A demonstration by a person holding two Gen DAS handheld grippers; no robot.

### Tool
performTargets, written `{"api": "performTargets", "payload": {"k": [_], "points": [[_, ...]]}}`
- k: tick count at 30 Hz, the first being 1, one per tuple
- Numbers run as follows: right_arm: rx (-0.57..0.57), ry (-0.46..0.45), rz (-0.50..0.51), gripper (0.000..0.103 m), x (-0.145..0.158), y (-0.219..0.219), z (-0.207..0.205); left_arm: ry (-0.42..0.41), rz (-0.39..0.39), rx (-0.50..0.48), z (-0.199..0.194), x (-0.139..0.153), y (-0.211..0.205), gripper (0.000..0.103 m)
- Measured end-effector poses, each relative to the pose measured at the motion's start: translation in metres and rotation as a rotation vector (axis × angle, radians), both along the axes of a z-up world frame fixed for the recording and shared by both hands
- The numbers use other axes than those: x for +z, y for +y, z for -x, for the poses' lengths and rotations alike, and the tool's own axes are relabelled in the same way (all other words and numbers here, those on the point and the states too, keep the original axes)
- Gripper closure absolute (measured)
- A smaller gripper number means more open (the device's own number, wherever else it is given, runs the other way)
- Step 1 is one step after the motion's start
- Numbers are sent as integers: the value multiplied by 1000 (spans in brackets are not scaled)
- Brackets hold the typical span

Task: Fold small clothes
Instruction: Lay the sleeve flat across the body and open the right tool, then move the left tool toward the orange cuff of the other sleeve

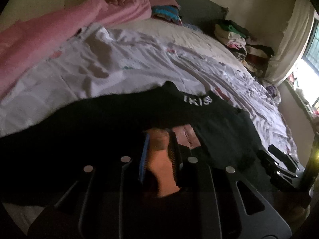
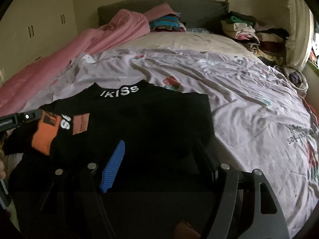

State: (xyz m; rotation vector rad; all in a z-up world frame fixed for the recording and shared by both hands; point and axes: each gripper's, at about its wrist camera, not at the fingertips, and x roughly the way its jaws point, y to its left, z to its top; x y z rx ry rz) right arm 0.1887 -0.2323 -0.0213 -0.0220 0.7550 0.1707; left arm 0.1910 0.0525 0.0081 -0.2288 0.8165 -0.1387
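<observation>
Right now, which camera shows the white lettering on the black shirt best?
The right wrist view: the shirt lies spread out, with the collar lettering sharp and more print beside the orange patch. The left wrist view shows only blurred collar lettering.

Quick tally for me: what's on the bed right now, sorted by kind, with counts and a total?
Black shirt spread in front, orange patch held in the left gripper: 1
Pink blanket along the left side: 1
Heaps of clothes at the far end: 2, one striped blue, one mixed
Printed sheet covering the bed: 1
Total: 5
</observation>
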Motion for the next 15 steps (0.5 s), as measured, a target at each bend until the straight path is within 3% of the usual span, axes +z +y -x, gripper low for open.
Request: {"api": "performTargets", "payload": {"k": [4,9,12,15], "points": [[-2,21,-3,34,-5,2,-6,-12,-78,-31,1,0,-13,91],[-5,47,-24,34,-13,-2,-11,102,-49,-105,-4,-27,-27,90],[-22,91,-32,34,-21,-7,-16,165,-77,-92,-5,-46,-27,81],[-40,134,-44,34,-31,-12,-21,182,-74,-95,-3,-54,-24,80]]}}
